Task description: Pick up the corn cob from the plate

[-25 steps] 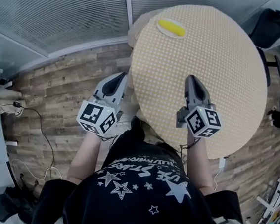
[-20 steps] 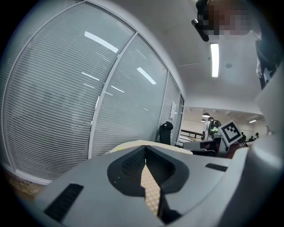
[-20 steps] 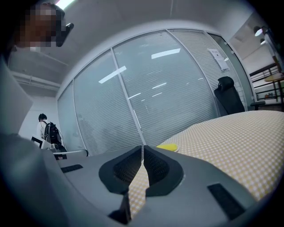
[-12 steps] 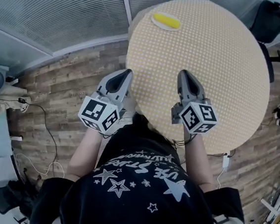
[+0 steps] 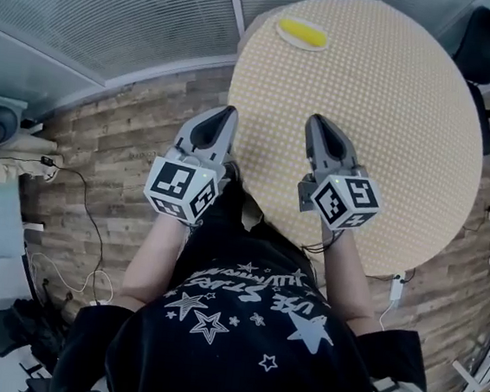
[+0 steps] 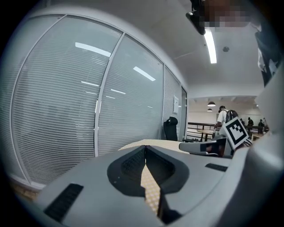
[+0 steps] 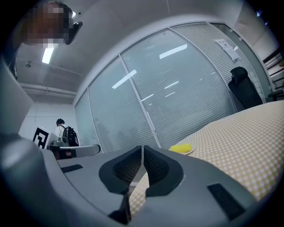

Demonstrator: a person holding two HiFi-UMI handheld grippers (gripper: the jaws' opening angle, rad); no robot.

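Yellow corn cob (image 5: 302, 33) lies on a plate (image 5: 282, 36), well apart from left gripper (image 5: 229, 111) and right gripper (image 5: 316, 120) (both closed, empty); probably light, firm, rollable, so grasp mid-length.

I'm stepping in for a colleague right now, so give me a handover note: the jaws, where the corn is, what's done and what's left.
Left gripper: jaws shut, empty, at the table's edge.
Right gripper: jaws shut, empty, over the table.
Corn cob: lying on its plate at the far edge, neither gripper near it.
Done: nothing yet.
Left: reach across, open the jaws, grip the cob and lift it off.
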